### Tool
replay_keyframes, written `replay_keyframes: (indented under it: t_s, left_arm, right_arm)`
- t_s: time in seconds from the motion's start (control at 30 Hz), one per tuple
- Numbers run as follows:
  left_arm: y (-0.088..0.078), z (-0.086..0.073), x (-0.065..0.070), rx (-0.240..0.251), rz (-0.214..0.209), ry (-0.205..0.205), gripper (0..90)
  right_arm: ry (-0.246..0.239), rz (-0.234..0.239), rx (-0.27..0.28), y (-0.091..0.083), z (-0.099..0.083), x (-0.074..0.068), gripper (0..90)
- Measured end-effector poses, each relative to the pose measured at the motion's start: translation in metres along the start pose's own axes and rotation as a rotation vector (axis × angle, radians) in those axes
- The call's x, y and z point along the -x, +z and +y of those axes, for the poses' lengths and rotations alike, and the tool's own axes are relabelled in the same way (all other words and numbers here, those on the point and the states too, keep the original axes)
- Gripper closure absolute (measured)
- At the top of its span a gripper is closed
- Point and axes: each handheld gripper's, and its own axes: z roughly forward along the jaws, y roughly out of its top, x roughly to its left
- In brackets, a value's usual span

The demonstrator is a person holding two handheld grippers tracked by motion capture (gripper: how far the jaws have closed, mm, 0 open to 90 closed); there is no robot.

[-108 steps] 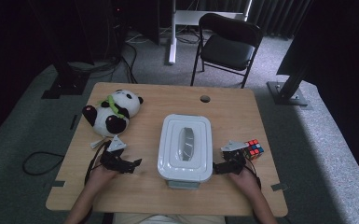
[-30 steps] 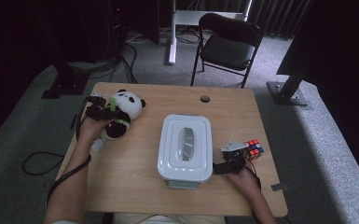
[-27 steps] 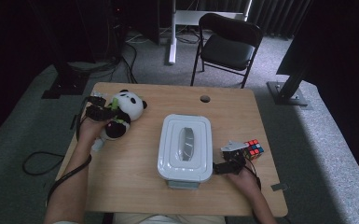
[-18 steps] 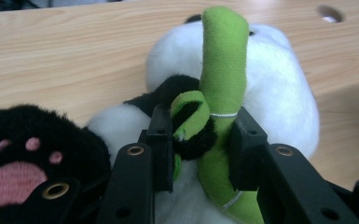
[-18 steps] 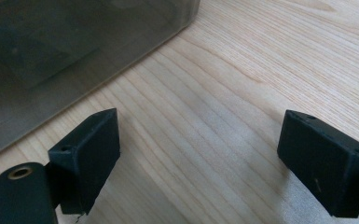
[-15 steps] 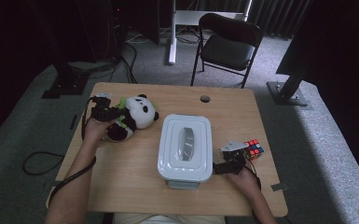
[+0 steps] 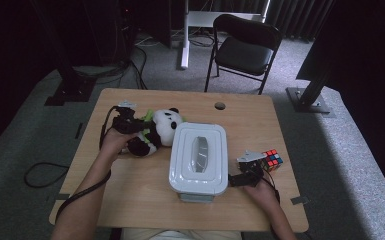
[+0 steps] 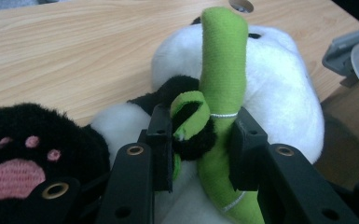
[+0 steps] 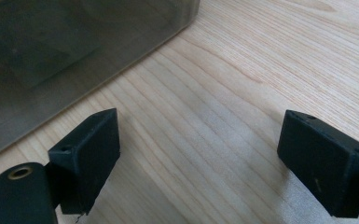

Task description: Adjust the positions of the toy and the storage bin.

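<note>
The left gripper (image 8: 200,140) is clamped on a plush panda (image 7: 155,131), its two black jaws pinching the green bamboo stalk (image 8: 224,70) sewn to the toy's front together with a black paw that curls around the stalk. Its jaws have just been closing, with the stalk and paw between them, and they now stand narrow around that soft bundle. In the left gripper view the panda's white head rises behind the stalk, and a black foot with a pink sole (image 8: 14,175) lies low at the left. From the high view the panda lies on the left half of the wooden bench (image 7: 130,200), its white head turned toward the middle and just beside the near-left corner of a white lidded box (image 7: 199,157) that stands at the bench's centre. The person's left hand (image 7: 112,142) holds that gripper at the toy's left side. The right gripper (image 7: 250,170) rests low over the bench just to the right of the box, its jaws spread wide with nothing but bare wood grain between them; the box's grey wall shows in the upper left of the right gripper view. A colour cube (image 7: 271,160) sits on the bench just beyond the right gripper, near the right edge.
</note>
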Motion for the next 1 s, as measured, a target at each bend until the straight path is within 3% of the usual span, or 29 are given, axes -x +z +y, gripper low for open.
replay_keyframes:
  t_s: [0.17, 0.23, 0.5, 0.6, 0.7, 0.77, 0.9, 1.0]
  left_arm:
    - [0.01, -0.008, 0.003, 0.004, 0.002, 0.014, 66.2]
    - [0.011, -0.008, 0.003, 0.01, 0.003, 0.038, 63.6]
    - [0.009, -0.007, 0.004, 0.029, -0.029, 0.091, 41.6]
    - [0.008, -0.006, 0.005, 0.028, -0.052, 0.086, 27.4]
    - [0.007, -0.006, 0.007, 0.018, -0.053, 0.095, 19.2]
    - [0.006, -0.005, 0.007, 0.02, -0.051, 0.091, 18.9]
    - [0.002, -0.004, 0.009, 0.011, -0.043, 0.082, 10.0]
    - [-0.003, -0.004, 0.011, -0.006, -0.045, 0.089, 9.8]
  right_arm:
    - [0.0, 0.0, 0.0, 0.0, 0.0, 0.0, 12.6]
    - [0.0, 0.0, 0.0, 0.0, 0.0, 0.0, 12.6]
    - [0.0, 0.0, 0.0, 0.0, 0.0, 0.0, 12.6]
    - [0.0, 0.0, 0.0, 0.0, 0.0, 0.0, 12.6]
    - [0.0, 0.0, 0.0, 0.0, 0.0, 0.0, 12.6]
    - [0.0, 0.0, 0.0, 0.0, 0.0, 0.0, 12.6]
    - [0.0, 0.0, 0.0, 0.0, 0.0, 0.0, 12.6]
    - [0.001, 0.0, 0.0, 0.0, 0.0, 0.0, 12.6]
